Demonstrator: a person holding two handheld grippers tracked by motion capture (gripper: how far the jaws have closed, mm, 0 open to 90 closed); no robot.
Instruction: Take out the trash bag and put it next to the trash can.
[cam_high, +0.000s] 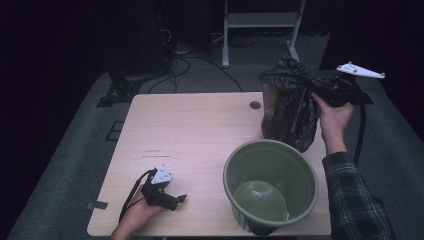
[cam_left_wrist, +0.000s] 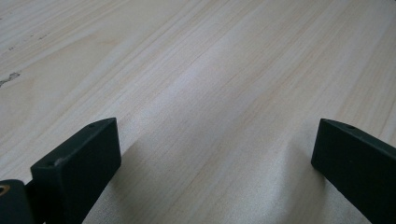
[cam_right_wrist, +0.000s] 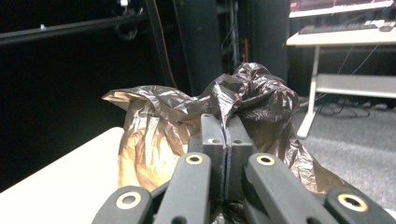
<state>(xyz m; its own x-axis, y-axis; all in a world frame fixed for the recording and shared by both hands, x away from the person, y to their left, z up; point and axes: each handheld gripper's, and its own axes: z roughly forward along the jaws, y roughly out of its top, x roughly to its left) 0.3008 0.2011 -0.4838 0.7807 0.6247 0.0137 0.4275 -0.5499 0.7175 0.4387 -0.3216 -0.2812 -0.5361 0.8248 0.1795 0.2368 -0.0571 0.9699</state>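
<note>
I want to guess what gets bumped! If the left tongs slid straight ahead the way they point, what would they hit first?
Probably the green bucket. The left tongs lie open on the table, pointing right toward it, with bare wood between.

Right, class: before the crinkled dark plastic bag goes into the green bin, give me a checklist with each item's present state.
1. Right claw shut on the crinkled dark plastic bag: ok.
2. Round green plastic bin upright, mouth open: ok.
3. Bin free of other items: ok, apart from a pale domed shape at its bottom.
4. Left claw open, parked on the pale wooden table, away from the bin: ok.
5. Bag lifted clear of the table: cannot tell.
</note>
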